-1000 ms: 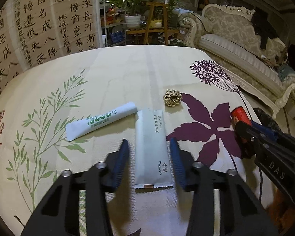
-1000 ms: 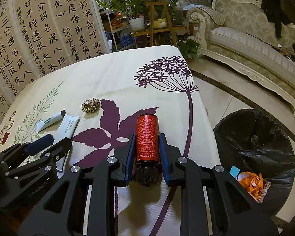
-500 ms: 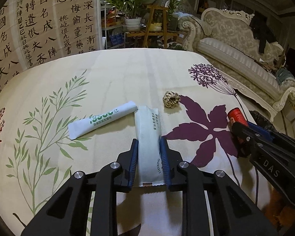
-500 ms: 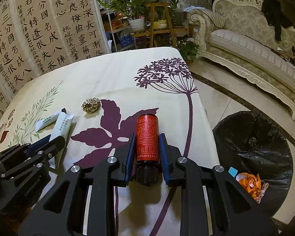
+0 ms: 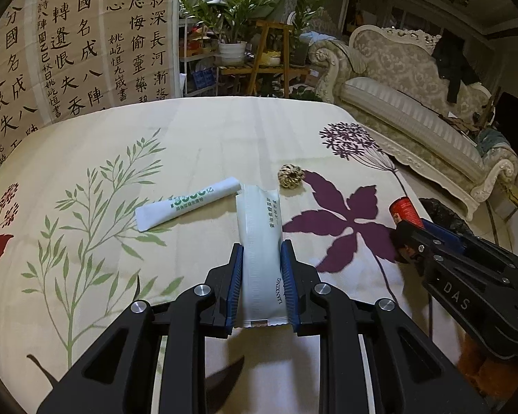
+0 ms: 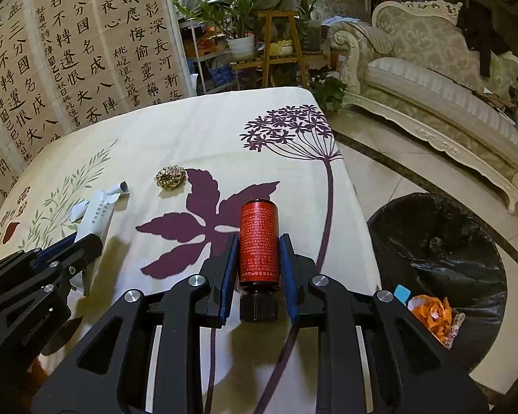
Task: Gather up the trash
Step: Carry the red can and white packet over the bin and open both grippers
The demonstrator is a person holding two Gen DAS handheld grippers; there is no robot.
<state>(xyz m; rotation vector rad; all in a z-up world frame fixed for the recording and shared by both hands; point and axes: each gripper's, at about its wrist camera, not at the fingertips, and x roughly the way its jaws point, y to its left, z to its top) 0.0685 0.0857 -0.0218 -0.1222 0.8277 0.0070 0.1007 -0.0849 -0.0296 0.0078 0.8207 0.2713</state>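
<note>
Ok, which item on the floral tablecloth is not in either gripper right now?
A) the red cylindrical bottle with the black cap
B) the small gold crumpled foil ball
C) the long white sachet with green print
B: the gold crumpled foil ball lies alone on the floral tablecloth, while the left gripper pinches the long white sachet and the right gripper clamps the red cylindrical bottle.
</note>
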